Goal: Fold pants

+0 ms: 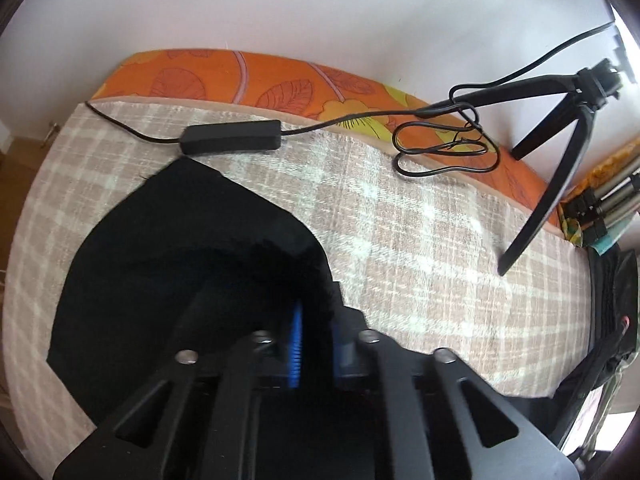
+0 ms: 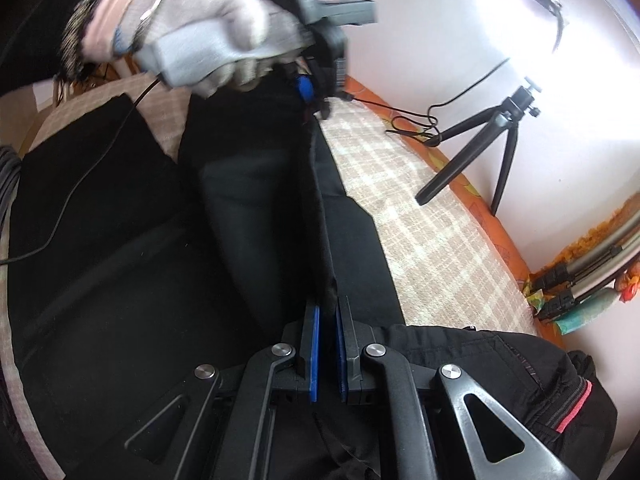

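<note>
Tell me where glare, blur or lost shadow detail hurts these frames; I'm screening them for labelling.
Right wrist view: blown-out white glare at upper right, and the white-gloved hand is motion-blurred. Left wrist view: the black pants fabric is crushed to featureless black; the straight edge of the checked beige cover curves from fisheye distortion.
</note>
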### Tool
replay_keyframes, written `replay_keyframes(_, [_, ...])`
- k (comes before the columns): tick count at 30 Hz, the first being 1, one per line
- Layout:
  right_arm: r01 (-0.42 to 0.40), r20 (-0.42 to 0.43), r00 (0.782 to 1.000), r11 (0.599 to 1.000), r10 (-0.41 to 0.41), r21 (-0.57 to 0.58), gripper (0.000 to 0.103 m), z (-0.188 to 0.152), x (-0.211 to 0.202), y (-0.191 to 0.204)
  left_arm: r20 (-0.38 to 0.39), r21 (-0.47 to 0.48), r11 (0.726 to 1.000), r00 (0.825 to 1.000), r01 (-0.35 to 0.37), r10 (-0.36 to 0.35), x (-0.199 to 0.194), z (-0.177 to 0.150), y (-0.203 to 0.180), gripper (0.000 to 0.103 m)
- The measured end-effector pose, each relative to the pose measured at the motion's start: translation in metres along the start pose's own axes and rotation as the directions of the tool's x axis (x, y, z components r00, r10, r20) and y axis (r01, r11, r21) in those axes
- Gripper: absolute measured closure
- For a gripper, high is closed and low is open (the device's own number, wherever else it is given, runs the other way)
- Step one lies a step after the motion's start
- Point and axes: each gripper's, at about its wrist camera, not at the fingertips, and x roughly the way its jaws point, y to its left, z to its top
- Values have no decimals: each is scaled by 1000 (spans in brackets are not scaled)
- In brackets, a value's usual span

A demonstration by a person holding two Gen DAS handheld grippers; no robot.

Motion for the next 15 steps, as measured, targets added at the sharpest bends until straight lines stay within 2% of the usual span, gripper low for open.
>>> replay_keyframes(7, [86,14,996,994,-87,63,98,8,-11,-17,101,-1,998,993,58,-58,-43,-14,14,98])
replay_keyframes(15, [135,42,989,984,-140,117,98,17,-50,-23,211,23,995,973,92,-95,-107,-44,16,98])
